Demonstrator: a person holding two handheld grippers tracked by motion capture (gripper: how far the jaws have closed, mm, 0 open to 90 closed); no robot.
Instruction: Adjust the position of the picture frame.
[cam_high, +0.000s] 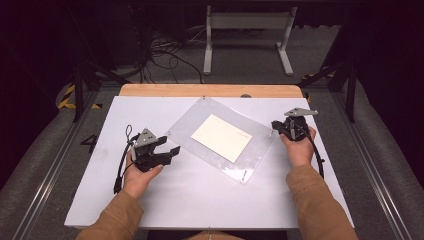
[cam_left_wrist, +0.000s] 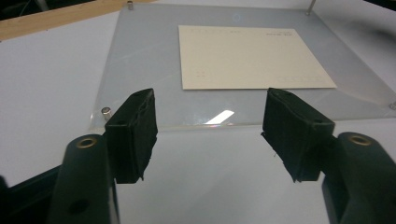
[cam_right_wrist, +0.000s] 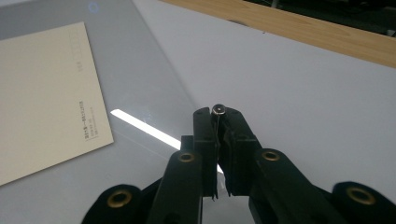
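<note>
Right gripper view: right tongs (cam_right_wrist: 218, 122) clenched on a small pin (cam_right_wrist: 218, 110) at the clear sheet's (cam_right_wrist: 140, 70) corner, desk's (cam_high: 200, 190) right side. Left tongs (cam_left_wrist: 210, 135) released, jaws apart before the sheet's near edge, card (cam_left_wrist: 252, 56) under it.

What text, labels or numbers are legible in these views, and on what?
Nothing can be read.
Cream card under the clear sheet: faint print along its top edge and near one corner, too small to read.
Same card in the right gripper view: two short printed lines near the edge, blurred, unreadable.
Table, grippers: no markings visible.
</note>
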